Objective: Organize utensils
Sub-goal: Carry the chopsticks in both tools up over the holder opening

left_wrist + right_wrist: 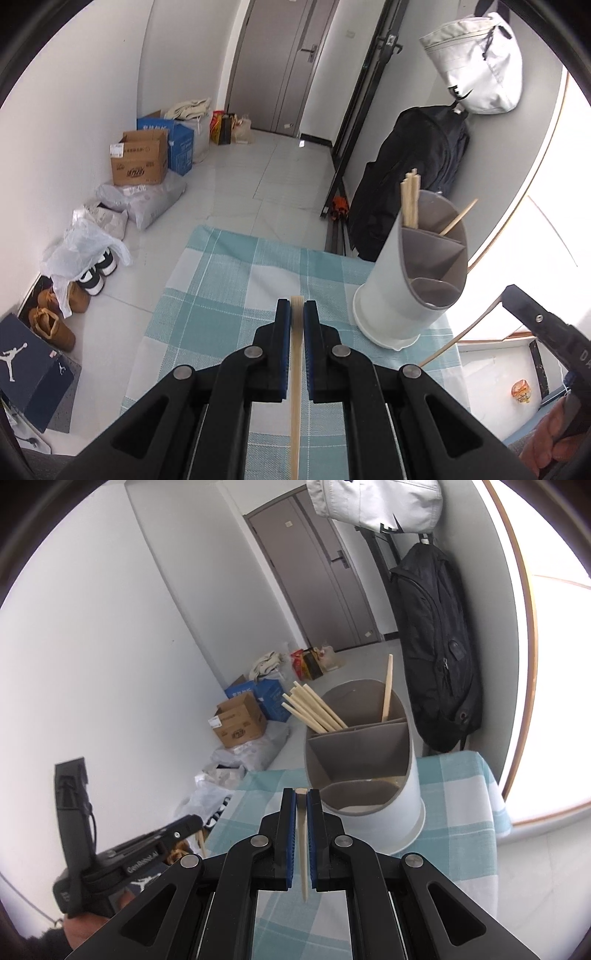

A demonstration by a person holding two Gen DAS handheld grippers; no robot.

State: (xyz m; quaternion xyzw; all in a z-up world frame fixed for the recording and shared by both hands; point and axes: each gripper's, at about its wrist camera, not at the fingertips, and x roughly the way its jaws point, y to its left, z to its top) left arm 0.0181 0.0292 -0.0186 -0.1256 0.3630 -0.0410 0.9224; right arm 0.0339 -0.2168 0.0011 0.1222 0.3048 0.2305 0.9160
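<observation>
Both claws are pressed together on a wooden stick each: the left gripper pinches a flat pale chopstick that runs back between its blue pads toward the camera, and the right gripper clamps a second chopstick whose tapered end hangs below the jaws. These sticks look light, stiff and smooth, so weight is no worry; twisting is. A thin stick held near one end can pivot between the pads, so a hold nearer the middle, with the pads flat on its faces, should keep it straighter for dropping in.

Just ahead of both stands the white utensil holder with grey dividers, on the blue checked tablecloth. Its far compartment already holds a bundle of chopsticks leaning left and a single stick beside them; the nearer compartments look empty. Being tall and probably light, the holder could tip if a stick pushes on its rim.

Beyond the cloth, cardboard boxes and shoes sit on the floor.
</observation>
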